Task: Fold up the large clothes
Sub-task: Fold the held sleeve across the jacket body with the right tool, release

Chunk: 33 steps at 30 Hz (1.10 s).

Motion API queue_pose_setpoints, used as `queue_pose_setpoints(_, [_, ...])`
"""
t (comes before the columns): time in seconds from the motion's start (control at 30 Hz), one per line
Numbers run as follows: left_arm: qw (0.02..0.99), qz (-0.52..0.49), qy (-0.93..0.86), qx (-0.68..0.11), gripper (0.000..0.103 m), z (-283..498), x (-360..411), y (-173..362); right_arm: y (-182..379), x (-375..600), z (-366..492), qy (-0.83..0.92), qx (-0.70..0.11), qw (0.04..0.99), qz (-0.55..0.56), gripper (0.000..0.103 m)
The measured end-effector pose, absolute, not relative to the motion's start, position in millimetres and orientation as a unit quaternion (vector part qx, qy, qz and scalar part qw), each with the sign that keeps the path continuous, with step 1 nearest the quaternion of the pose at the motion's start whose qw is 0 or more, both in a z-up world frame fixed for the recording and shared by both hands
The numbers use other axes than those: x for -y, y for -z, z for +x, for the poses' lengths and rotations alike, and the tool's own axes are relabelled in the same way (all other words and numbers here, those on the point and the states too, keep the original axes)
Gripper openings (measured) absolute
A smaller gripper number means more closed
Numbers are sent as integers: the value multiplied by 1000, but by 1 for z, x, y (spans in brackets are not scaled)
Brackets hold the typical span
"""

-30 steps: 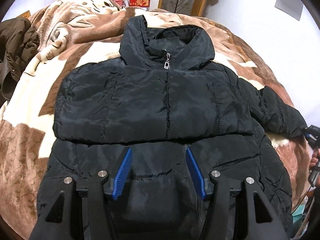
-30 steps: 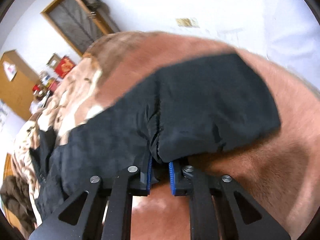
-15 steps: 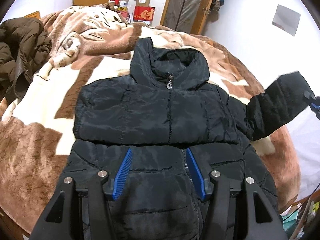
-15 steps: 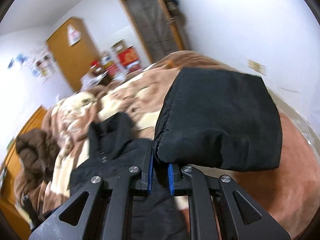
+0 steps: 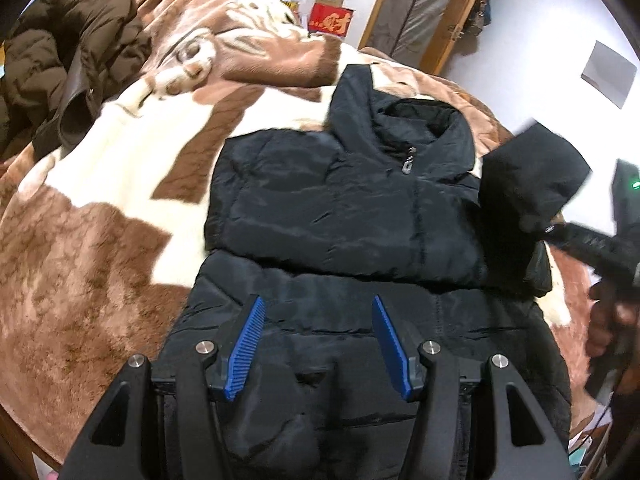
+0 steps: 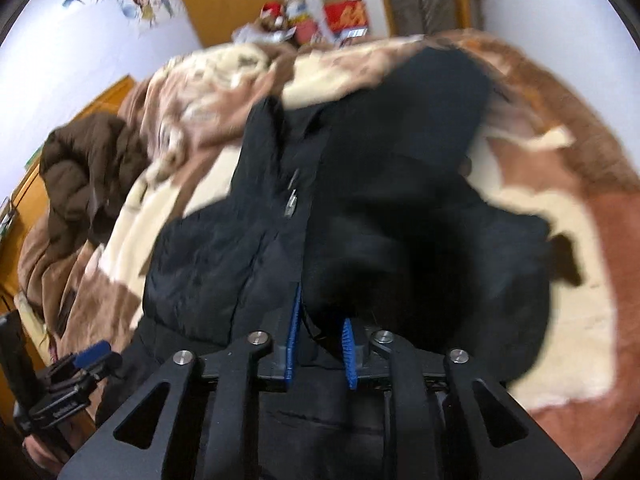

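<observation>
A black puffer jacket (image 5: 340,216) lies front up on the bed, zipped, with one sleeve folded across its chest. My left gripper (image 5: 318,320) is open and empty, hovering over the jacket's lower front. My right gripper (image 6: 320,324) is shut on the cuff of the other black sleeve (image 6: 400,184) and holds it up over the jacket's right chest. In the left wrist view that raised sleeve (image 5: 532,180) hangs at the right, with the right gripper (image 5: 548,229) at its end. The jacket body also shows in the right wrist view (image 6: 224,248).
A brown and cream fleece blanket (image 5: 120,184) covers the bed. A brown jacket (image 5: 68,80) is heaped at the far left; it also shows in the right wrist view (image 6: 88,172). Boxes (image 5: 332,20) and a wooden door stand behind the bed. The bed's edge runs close on the right.
My right gripper has lifted the sleeve off the blanket at the right and swung it inward over the jacket. My left gripper has pulled back and stayed open.
</observation>
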<state>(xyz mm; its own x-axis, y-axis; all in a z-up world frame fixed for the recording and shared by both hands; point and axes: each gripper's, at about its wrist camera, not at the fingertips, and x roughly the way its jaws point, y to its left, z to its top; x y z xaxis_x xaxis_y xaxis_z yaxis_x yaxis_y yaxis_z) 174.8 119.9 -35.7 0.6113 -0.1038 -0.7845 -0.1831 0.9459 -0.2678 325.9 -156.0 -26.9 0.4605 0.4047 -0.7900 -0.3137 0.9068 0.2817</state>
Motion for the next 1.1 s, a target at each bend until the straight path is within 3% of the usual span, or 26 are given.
queue_pose_setpoints(0.03, [881,-165,-24,-442,58,175,-122,39,33,152,325,-215,-481,849,45,42])
queue_pose_setpoints(0.1, [878,-169,-25,-446,58,176,-126,43,45,144,325,-225,-491,841,39,52])
queue_pose_setpoints(0.23, [881,-168,-20,-443,58,181,-124,40,39,143,313,-255,-483,837,37,54])
queue_pose_setpoints(0.53, [898,-135,35,-417,58,226,-77,15,5,224,298,-174,-403,897,55,54])
queue_pose_setpoints(0.67, [899,-120,77,-414,58,262,-41,20,24,280,315,-99,-423,897,83,51])
queue_pose_setpoints(0.73, [899,-102,83,-417,58,281,-26,31,36,293,325,-81,-434,894,76,38])
queue_pose_setpoints(0.93, [880,-82,36,-467,54,316,-26,92,94,293,358,-77,-490,867,45,37])
queue_pose_setpoints(1.1, [880,-65,32,-470,54,315,-23,95,111,285,364,-79,-499,863,20,37])
